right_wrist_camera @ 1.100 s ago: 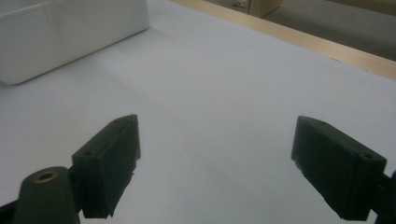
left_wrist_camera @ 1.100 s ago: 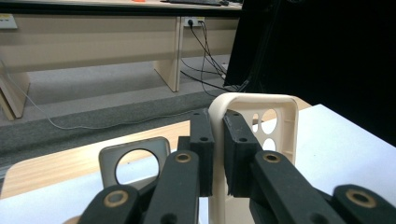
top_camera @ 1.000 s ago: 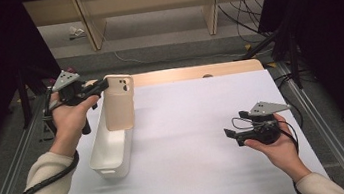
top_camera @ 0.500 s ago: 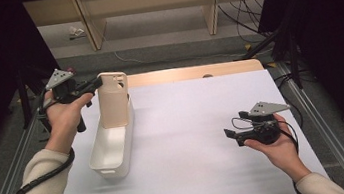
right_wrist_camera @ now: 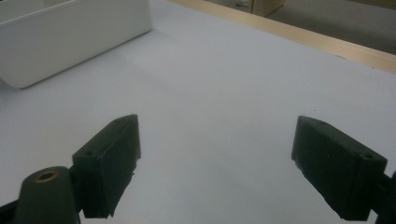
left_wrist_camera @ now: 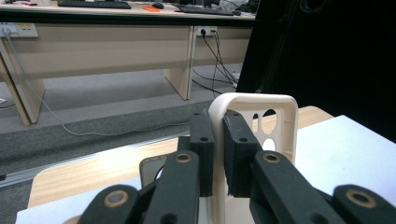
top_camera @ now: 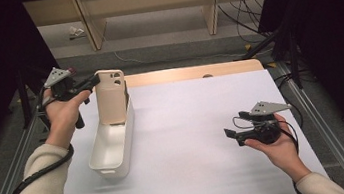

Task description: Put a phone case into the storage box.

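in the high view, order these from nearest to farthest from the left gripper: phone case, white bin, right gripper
1. phone case: clamped at its top edge by the left gripper, standing at the bin's far end.
2. white bin: just below the case, at the table's left.
3. right gripper: far across the table on the right, jaws open.

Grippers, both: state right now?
Left gripper: shut on the rim of the beige phone case, held upright in the white bin.
Right gripper: open, holding nothing, over the white mat.
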`<state>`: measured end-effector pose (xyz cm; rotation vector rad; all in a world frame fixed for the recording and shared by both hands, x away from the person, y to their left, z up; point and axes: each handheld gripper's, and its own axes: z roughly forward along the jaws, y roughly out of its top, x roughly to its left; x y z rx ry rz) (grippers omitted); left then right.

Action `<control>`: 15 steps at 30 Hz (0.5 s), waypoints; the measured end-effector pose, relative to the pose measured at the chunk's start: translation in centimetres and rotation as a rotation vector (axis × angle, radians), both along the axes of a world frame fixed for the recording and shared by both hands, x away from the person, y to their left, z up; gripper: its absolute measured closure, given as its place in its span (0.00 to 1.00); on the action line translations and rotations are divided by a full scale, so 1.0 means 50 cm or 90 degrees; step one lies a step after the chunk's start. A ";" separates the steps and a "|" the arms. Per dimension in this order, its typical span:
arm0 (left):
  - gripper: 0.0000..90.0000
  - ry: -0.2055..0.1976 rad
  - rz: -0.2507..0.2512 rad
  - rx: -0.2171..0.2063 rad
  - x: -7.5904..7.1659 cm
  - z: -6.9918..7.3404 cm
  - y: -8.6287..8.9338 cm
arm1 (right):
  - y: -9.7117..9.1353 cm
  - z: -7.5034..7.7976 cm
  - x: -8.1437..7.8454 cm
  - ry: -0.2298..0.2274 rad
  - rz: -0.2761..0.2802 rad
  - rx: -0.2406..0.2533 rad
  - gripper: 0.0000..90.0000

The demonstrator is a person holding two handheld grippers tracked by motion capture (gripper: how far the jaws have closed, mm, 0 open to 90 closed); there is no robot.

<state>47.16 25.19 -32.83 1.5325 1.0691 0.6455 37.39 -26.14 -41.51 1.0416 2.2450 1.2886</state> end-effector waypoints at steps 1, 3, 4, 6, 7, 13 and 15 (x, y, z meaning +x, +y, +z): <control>0.92 0.001 0.002 0.000 0.002 -0.001 0.000 | 0.000 0.000 0.000 0.001 0.000 0.001 0.18; 0.92 0.001 0.004 0.000 0.005 -0.004 0.002 | -0.001 0.001 -0.001 0.000 0.000 0.002 0.18; 0.92 0.003 0.005 0.001 0.006 -0.006 0.002 | -0.001 0.001 0.000 -0.001 0.000 0.002 0.18; 0.92 0.002 0.007 0.000 0.009 -0.009 0.004 | -0.002 0.001 0.000 -0.001 -0.001 0.005 0.18; 0.92 0.003 0.008 0.001 0.010 -0.011 0.004 | -0.002 0.001 0.000 -0.001 -0.002 0.005 0.18; 0.92 0.002 0.007 0.005 0.017 -0.016 0.005 | -0.002 0.001 0.000 -0.001 -0.001 0.008 0.18; 0.93 0.003 0.005 0.006 0.020 -0.017 0.006 | -0.002 0.001 0.000 0.001 -0.002 0.009 0.18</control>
